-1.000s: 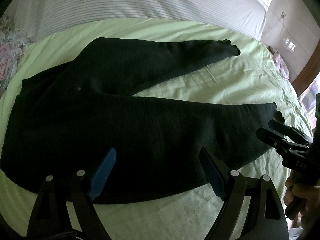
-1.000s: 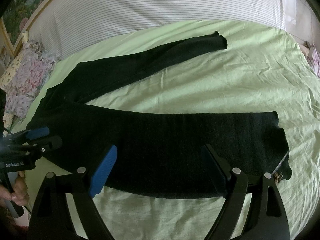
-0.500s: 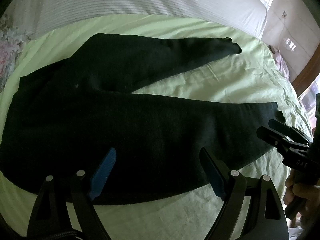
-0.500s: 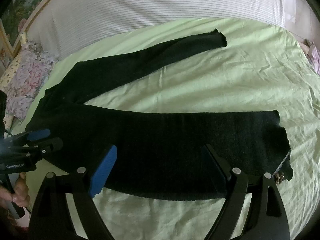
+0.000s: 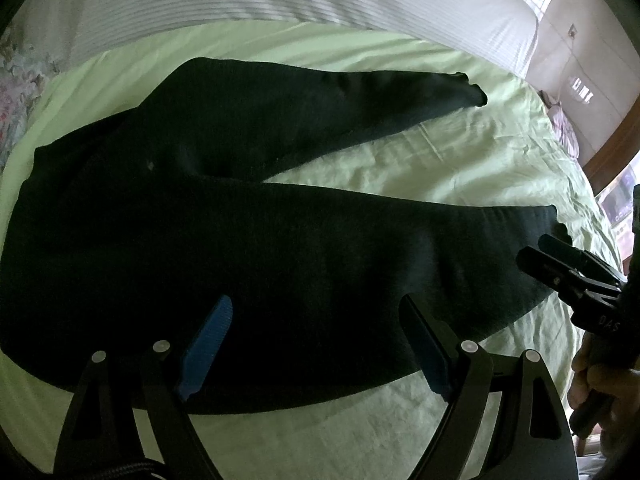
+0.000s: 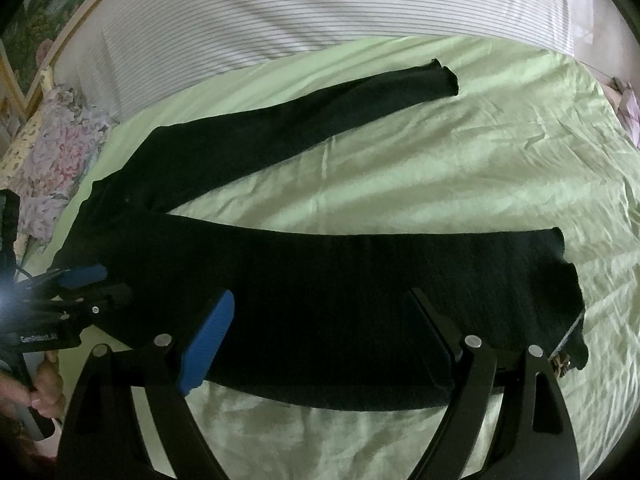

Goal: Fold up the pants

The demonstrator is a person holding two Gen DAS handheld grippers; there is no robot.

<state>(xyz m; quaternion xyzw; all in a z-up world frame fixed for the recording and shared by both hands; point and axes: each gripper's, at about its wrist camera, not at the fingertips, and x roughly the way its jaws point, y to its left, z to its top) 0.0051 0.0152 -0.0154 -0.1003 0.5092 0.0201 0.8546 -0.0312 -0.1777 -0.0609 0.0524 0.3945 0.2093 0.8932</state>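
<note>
Two grippers I'm holding wide open, gripping nothing. Left gripper [image 5: 316, 344] hovering over near leg of black pants [image 5: 280, 264], waist off to its left. Right gripper [image 6: 324, 340] hanging over same leg, cuff to its right. Far leg angling away ahead across green sheet [image 6: 440, 184].

A bed with a light green sheet [image 6: 440, 184] is carrying everything here. Black pants [image 6: 360, 292] are lying flat on it, legs splaying toward 1 and 3 o'clock. A floral pillow [image 6: 56, 160] is sitting at 9 o'clock, and a striped cover [image 6: 300, 12] is running along 12.
</note>
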